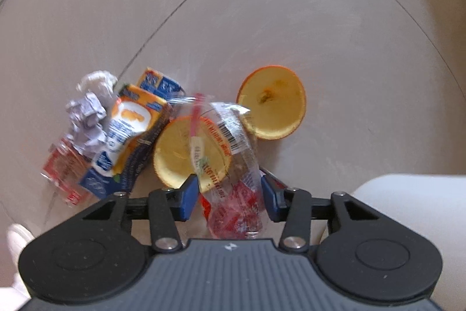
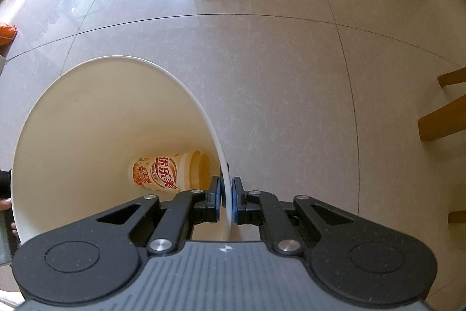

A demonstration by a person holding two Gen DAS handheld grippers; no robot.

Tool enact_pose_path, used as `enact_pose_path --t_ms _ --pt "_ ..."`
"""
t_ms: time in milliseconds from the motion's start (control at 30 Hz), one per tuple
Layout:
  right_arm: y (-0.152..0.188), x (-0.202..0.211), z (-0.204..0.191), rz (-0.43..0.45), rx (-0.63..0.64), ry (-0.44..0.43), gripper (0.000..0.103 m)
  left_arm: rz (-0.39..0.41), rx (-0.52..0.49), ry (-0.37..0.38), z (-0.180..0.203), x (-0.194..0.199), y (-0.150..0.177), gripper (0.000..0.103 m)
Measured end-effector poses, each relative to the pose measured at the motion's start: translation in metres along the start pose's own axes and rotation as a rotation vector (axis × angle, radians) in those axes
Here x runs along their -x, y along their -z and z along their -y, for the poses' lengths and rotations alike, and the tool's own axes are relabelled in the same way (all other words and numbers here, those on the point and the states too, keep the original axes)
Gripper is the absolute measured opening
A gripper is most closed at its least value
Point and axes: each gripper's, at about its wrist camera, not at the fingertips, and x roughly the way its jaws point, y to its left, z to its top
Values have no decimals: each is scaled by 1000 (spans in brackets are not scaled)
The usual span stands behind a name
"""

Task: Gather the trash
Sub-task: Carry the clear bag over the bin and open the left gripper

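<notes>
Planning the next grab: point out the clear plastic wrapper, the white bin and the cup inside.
Clear plastic wrapper [image 1: 230,136], left wrist view, barcode panel.
White bin [image 2: 87,118], right wrist view, inner wall.
Printed paper cup [image 2: 163,172], right wrist view, side label.

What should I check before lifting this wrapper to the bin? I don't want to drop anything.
1. Clear wrapper between left gripper pads: ok.
2. Pads pressing the wrapper firmly: cannot tell.
3. Wrapper free of the orange half beneath: cannot tell.
4. Right gripper clamped on white bin rim: ok.
5. Room in the bin, only a cup inside: ok.
</notes>
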Motion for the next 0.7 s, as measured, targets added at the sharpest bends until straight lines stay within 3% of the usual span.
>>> enact_pose_path --t_ms 267,500,700 --pt "0 1 1 3 3 0 9 40 -178 -1 15 56 4 43" --pt "1 1 0 2 3 -1 9 46 -244 19 20 95 9 42" --pt "1 1 1 3 -2 -10 9 79 -362 46 35 145 16 42"
